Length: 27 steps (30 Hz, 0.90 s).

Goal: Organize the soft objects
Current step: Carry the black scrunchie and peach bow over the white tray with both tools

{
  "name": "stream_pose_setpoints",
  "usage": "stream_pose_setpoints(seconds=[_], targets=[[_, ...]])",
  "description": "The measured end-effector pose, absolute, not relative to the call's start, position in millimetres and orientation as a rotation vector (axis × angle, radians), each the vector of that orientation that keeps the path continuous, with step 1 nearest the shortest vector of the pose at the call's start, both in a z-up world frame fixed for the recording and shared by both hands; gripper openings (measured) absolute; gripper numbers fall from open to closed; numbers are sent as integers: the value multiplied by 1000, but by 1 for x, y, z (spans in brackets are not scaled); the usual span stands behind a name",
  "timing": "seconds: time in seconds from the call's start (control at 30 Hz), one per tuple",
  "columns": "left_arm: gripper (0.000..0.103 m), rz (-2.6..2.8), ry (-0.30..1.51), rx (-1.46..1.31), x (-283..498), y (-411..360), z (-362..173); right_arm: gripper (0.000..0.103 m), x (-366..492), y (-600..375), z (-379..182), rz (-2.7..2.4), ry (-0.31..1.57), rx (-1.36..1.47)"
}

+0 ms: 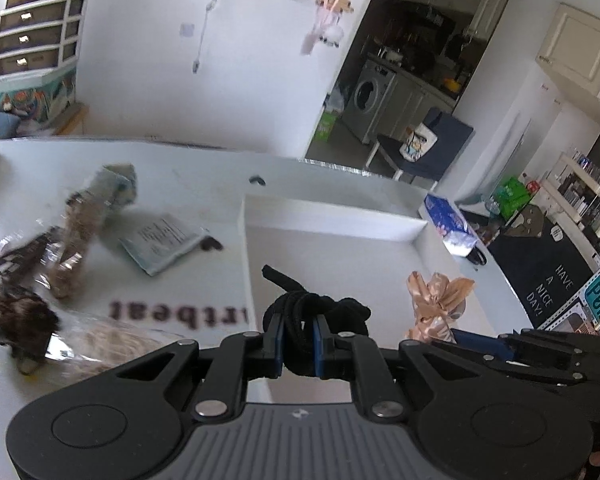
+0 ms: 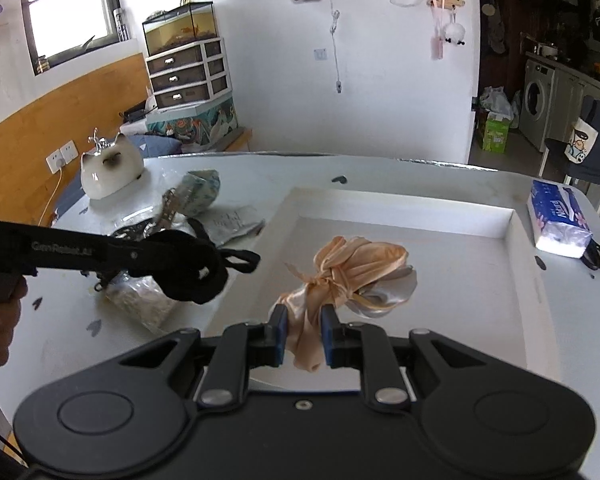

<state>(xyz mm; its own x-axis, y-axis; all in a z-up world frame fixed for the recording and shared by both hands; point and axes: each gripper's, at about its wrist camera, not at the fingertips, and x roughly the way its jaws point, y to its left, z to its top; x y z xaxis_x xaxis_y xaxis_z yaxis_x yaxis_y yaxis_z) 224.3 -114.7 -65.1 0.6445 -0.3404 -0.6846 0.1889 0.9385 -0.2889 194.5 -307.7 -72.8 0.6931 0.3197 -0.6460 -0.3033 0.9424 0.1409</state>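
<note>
My left gripper [image 1: 299,338] is shut on a knotted black cord bundle [image 1: 312,310] and holds it over the near left corner of the white tray [image 1: 332,220]. My right gripper [image 2: 303,336] is shut on a peach satin scrunchie with a ribbon [image 2: 352,276], held above the tray [image 2: 400,208]. The left gripper and black bundle [image 2: 196,272] also show in the right wrist view, left of the tray. The scrunchie [image 1: 436,304] shows at the right in the left wrist view.
Left of the tray lie clear bags with brown and pale contents [image 1: 60,264], a folded leaflet [image 1: 160,240] and a light blue pouch [image 2: 200,192]. A ceramic cat [image 2: 108,172] stands far left. A tissue pack [image 2: 560,220] and scissors [image 2: 598,258] lie right of the tray.
</note>
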Motion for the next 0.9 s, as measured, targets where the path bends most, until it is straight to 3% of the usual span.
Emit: stream_pose_setpoints(seconds=[0.53, 0.9], targets=[[16, -281, 994, -111, 264, -151, -108, 19, 236, -328, -103, 438, 857, 1], [23, -267, 1028, -98, 266, -155, -119, 19, 250, -313, -126, 492, 935, -10]])
